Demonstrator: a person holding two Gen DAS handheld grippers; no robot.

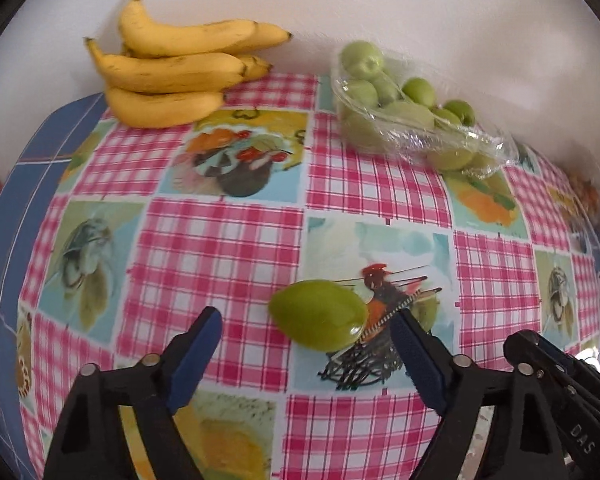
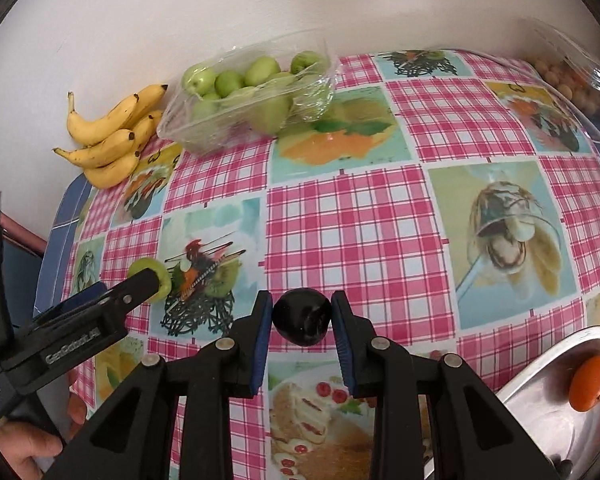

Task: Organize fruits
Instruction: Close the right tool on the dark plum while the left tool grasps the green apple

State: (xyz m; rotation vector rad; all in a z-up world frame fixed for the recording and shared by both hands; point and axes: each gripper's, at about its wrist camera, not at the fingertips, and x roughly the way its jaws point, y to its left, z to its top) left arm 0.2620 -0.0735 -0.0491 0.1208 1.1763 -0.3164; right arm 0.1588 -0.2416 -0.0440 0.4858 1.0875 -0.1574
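A loose green fruit (image 1: 318,316) lies on the checked tablecloth between the fingers of my left gripper (image 1: 304,332). Its jaws stand open; the right pad is close to the fruit and the left pad is well apart from it. From the right wrist view, the same green fruit (image 2: 140,266) is partly hidden behind the left gripper (image 2: 128,286). My right gripper (image 2: 302,320) is shut on a dark, almost black plum (image 2: 302,322), held just above the cloth.
Bananas (image 1: 172,68) lie against the wall at the back left. Beside them is a clear plastic punnet of green fruits (image 1: 400,116). A metal tray (image 2: 540,364) holding an orange fruit (image 2: 590,382) sits at the near right. Another clear box (image 2: 572,80) stands far right.
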